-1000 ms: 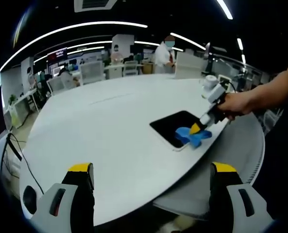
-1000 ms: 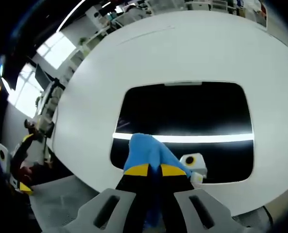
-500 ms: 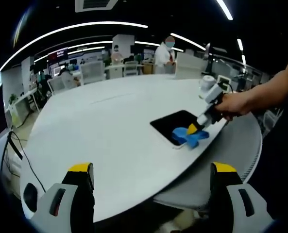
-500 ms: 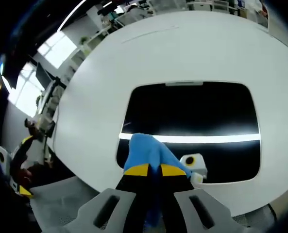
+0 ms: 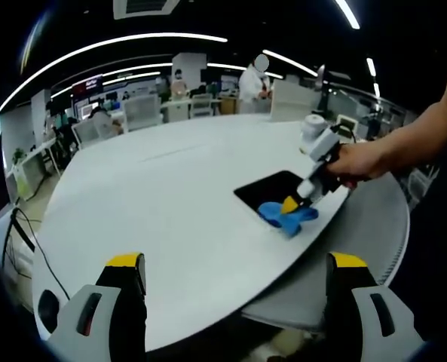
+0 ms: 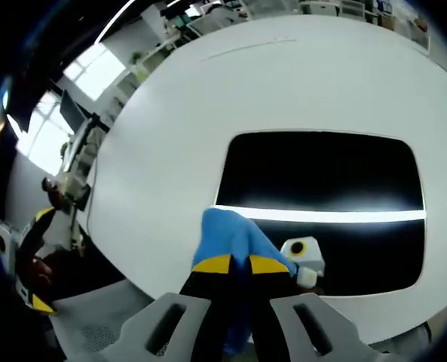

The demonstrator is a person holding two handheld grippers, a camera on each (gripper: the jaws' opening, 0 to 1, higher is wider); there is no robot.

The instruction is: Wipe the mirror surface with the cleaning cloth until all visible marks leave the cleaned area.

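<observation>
Mid-wipe: right gripper (image 6: 233, 265) clamped on blue cleaning cloth (image 6: 231, 235) at mirror's (image 6: 321, 177) 7 o'clock corner, left gripper (image 5: 234, 283) idle, jaws apart; next probably sweep toward 3 o'clock.

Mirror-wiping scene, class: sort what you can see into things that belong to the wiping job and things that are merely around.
Belonging to the job:
- dark rectangular mirror lying flat on the table
- blue cleaning cloth
- right gripper, clamping the cloth

Merely around:
- round white table
- left gripper, held open over the table edge
- background office desks and chairs
</observation>
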